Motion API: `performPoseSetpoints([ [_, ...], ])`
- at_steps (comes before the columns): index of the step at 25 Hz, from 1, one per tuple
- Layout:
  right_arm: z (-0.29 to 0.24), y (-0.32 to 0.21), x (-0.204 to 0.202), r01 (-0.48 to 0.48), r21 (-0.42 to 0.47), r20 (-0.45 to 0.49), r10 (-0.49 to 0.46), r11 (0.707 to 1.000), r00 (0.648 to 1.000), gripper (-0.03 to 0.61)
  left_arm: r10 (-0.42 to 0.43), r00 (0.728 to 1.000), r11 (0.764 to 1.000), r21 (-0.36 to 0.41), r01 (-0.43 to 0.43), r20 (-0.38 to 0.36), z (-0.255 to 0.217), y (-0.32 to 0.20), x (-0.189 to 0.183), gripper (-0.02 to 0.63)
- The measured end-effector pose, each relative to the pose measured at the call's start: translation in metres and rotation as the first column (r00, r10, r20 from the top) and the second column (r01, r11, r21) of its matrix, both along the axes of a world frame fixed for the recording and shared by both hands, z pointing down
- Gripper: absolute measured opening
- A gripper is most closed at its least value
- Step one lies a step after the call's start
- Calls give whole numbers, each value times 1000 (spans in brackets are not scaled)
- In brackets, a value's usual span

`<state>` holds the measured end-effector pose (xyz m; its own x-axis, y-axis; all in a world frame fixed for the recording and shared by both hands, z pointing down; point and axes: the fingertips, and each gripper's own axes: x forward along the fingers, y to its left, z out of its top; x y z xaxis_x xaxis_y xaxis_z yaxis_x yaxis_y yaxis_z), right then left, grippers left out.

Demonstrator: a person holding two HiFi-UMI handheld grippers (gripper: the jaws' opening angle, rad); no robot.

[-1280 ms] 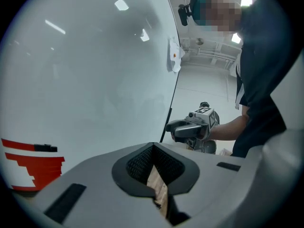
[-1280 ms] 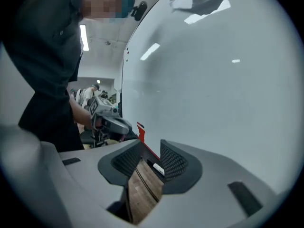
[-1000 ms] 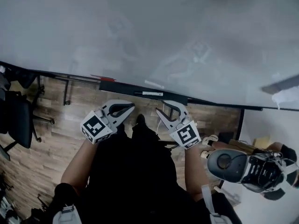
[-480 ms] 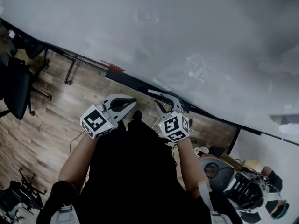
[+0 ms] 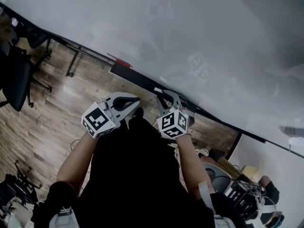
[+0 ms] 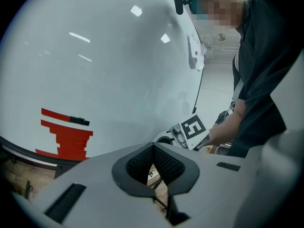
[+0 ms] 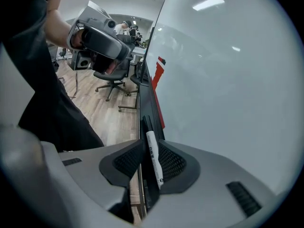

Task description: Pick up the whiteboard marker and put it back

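A white whiteboard marker [image 7: 153, 158] with a black cap lies along the black tray [image 7: 145, 103] under the whiteboard [image 7: 223, 80]. My right gripper [image 7: 152, 163] points down at the tray. Its jaws stand on either side of the marker and are closing, with a gap still showing at the pads. In the head view the right gripper [image 5: 167, 96] sits over the marker [image 5: 159, 90] on the tray [image 5: 137, 76]. To its left, my left gripper [image 5: 134, 99] hangs off the tray, its pads meeting with nothing between them [image 6: 153, 148].
A red stepped shape [image 6: 66, 137] sits at the whiteboard's lower edge, left of the marker. Black office chairs [image 5: 16, 75] stand on the wooden floor at the left. Another person [image 5: 247, 198] is at the lower right.
My right gripper has dropped and rolled onto the tray, so that the marker now lies between its jaws. The left gripper has hardly moved. The head view has tilted.
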<state>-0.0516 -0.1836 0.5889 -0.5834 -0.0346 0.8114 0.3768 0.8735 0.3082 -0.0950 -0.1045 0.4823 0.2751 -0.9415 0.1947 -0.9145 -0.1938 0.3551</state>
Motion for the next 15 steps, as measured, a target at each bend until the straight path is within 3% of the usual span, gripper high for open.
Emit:
performPoseSetpoints([
  [15, 19, -8, -7, -3, 73, -34, 6, 997, 999, 96, -29, 999, 1000, -12, 29, -24, 13, 14, -1, 11],
])
